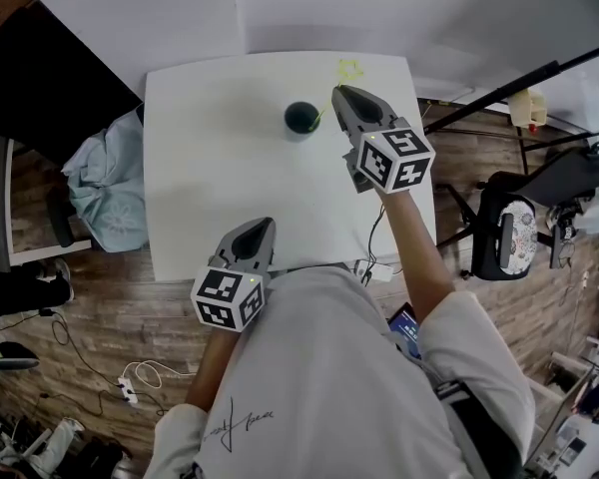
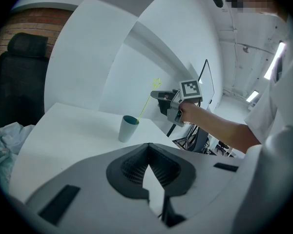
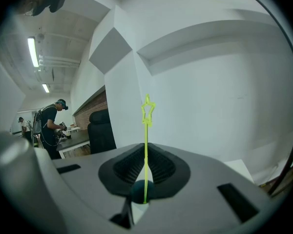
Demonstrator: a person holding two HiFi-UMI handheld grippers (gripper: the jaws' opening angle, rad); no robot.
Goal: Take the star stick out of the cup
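Observation:
A small cup [image 1: 301,118] with a dark teal inside stands near the far edge of the white table [image 1: 210,168]. The yellow-green star stick [image 1: 348,69] leans out of it to the right, its lower end still inside the cup [image 2: 127,128]. My right gripper [image 1: 337,90] is just right of the cup, shut on the stem below the star [image 2: 157,83]. In the right gripper view the star stick [image 3: 146,130] runs straight up between the fingertips, with the cup's mouth [image 3: 139,191] below. My left gripper [image 1: 265,225] rests shut and empty at the table's near edge.
A pale blue cloth [image 1: 105,183] lies on a dark seat left of the table. A black chair [image 1: 514,230] and a black stand pole [image 1: 499,90] are on the right. Cables [image 1: 140,377] trail over the wooden floor. A person [image 3: 51,126] works at a far desk.

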